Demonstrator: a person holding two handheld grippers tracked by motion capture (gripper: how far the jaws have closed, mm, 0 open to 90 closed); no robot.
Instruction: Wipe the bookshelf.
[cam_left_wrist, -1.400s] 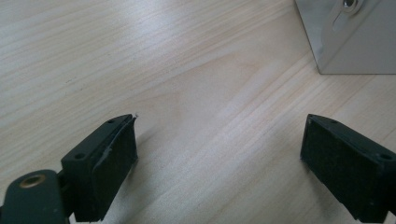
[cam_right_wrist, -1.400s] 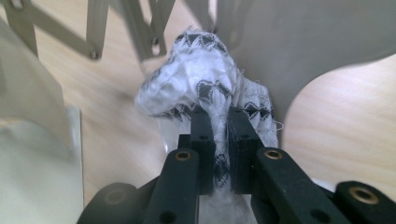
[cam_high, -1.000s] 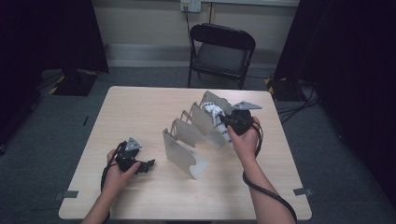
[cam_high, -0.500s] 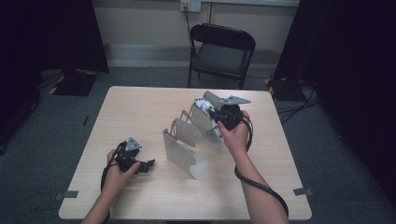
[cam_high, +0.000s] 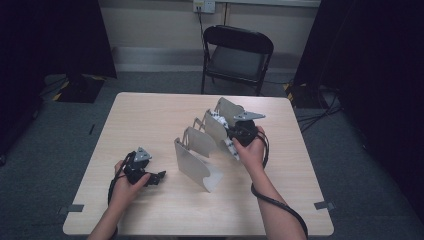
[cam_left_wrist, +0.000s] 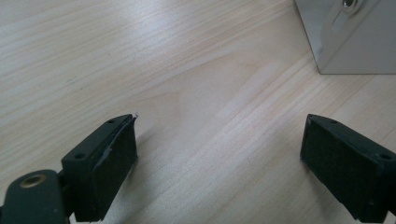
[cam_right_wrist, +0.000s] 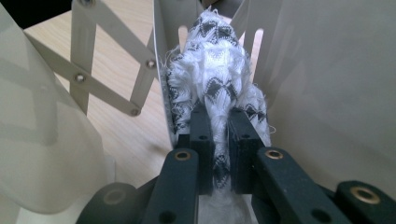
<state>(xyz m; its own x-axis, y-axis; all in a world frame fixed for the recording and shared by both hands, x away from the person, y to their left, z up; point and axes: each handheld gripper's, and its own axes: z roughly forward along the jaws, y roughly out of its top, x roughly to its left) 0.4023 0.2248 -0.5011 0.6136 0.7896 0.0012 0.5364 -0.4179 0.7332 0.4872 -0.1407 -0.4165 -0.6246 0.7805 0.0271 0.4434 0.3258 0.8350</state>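
Right gripper (cam_right_wrist: 219, 135): fingers clamped on cloth (cam_right_wrist: 217, 70) (white, black zigzag).
Cloth: between two rack (cam_high: 200, 160) plates, above bench (cam_high: 150, 110).
Left gripper (cam_left_wrist: 219, 158): fingers wide apart, empty, over bench.

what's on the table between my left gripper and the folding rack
Nothing: bare table lies between the open left gripper and the rack, seen in the left gripper view.

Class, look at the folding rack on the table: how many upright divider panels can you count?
4. Nearest panel stands at the rack's front, the second behind it, the third beside the right gripper, the fourth farthest back. Others may be hidden.
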